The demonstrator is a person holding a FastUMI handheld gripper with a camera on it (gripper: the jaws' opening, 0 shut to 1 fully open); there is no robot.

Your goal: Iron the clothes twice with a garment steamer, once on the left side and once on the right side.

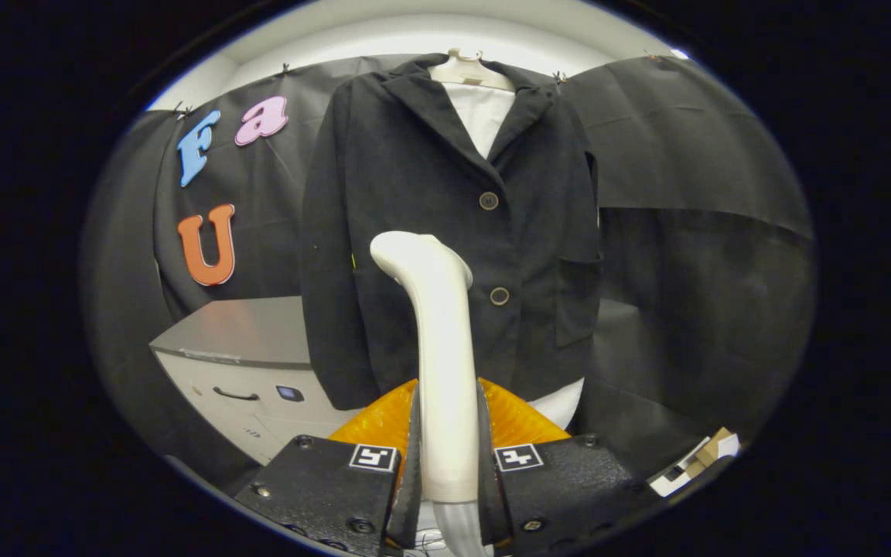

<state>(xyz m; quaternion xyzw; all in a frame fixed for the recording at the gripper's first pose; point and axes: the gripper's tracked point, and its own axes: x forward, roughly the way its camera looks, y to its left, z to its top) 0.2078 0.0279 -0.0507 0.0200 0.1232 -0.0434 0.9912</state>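
A dark jacket (pixel 430 193) hangs on a pale hanger (pixel 470 71) over a white shirt (pixel 484 116), facing me, with two buttons down its front. My gripper (pixel 447 441) is shut on the white handle of the garment steamer (pixel 442 348), which stands upright between the fingers. The steamer's head (pixel 414 255) curves toward the jacket's left half, level with the lower button. I cannot tell whether the head touches the cloth. An orange translucent part (pixel 515 422) of the steamer shows just behind the fingers.
A grey-topped white cabinet (pixel 237 363) with a drawer handle stands low, left of the jacket. Black cloth forms the wall all around. A small white and tan box (pixel 697 460) lies low, right of the fingers.
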